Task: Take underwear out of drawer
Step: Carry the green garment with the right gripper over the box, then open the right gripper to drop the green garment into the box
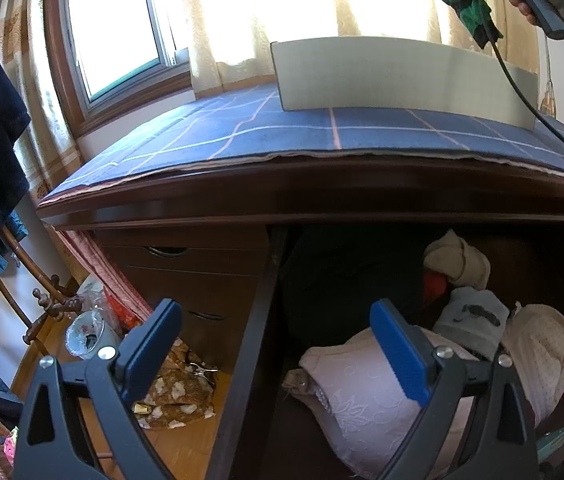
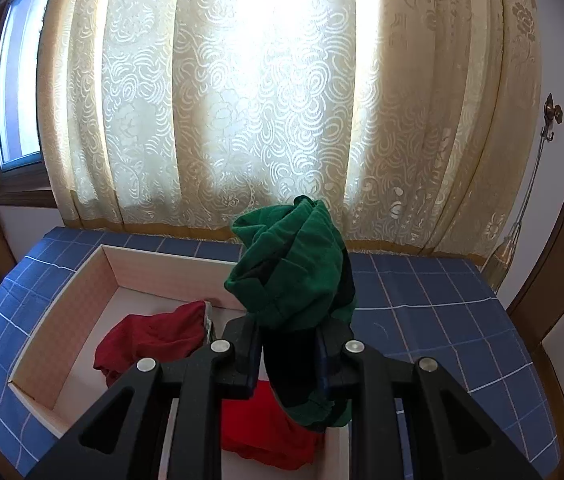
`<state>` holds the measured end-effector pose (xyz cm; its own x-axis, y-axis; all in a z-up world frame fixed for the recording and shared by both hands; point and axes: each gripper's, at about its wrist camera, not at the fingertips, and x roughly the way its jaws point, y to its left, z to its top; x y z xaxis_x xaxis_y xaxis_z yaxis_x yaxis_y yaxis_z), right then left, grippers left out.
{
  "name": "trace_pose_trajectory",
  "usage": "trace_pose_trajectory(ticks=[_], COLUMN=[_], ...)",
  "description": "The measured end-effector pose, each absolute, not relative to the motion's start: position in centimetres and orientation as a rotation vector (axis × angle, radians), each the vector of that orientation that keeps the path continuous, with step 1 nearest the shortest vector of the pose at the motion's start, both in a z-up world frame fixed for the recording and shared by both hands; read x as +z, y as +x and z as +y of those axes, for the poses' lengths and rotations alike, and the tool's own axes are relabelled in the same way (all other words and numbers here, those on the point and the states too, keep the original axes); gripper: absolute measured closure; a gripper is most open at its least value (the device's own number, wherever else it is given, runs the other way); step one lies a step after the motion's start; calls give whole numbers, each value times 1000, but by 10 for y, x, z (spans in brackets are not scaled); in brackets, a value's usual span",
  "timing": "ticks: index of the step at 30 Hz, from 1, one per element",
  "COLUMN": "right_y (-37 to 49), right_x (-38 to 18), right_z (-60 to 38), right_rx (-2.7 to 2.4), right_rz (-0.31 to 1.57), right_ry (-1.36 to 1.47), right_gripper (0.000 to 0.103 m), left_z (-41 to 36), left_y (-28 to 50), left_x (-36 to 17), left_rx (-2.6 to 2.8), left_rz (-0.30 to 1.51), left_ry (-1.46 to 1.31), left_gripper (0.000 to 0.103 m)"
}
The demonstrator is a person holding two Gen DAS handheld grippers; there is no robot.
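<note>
Daylight blazes through the cream curtain (image 2: 265,92) and window (image 1: 117,28), blown out white; the open drawer (image 1: 362,280) lies shadowed; fisheye edges bend darkly.

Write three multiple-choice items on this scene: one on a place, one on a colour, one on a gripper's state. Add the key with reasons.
1. Where is the white box?
A. On the blue checked cloth
B. Inside the drawer
C. On the floor

2. What colour is the garment in the right gripper?
A. White
B. Green
C. Yellow

3. How is the left gripper?
A. Shut on a sock
B. Shut on a hanger
C. Open, holding nothing

Key: 1 A, the cloth shows around the box. 2 B, green fabric is clamped between its pads. 3 C, its blue pads stand wide apart over the open drawer.
</note>
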<state>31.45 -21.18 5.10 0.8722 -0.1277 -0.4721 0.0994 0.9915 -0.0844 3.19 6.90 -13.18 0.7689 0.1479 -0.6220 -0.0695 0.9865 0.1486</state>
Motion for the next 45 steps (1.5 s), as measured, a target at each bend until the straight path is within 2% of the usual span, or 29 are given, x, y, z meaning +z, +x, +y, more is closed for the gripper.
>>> trace_pose_trajectory(ticks=[12,25,28,30,31,39,45], right_y=[365,411,411,410,408,378,332], right_x=[11,-41,-37,-34,-33,-5,21], right_z=[-215,-209,-214,-222,-226,-254,-256], right_rx=[-180,-125,-100,-101,-98,10,67], right_rz=[616,866,872,888,881,749,611], right_ry=[-73,-27,19,80,111,339,341], right_gripper=[80,79,69,39,30,29,29], left_z=[70,71,72,73,74,75,73], left_y=[31,31,33,33,32,30,30], left_x=[-133,-133,-133,-134,-134,-133,-131], left_rx=[124,123,123,123,123,128,137], left_rz=[696,699,702,703,703,699,688], left_ry=[120,113,111,108,108,114,125], left_gripper=[6,6,6,6,6,6,6])
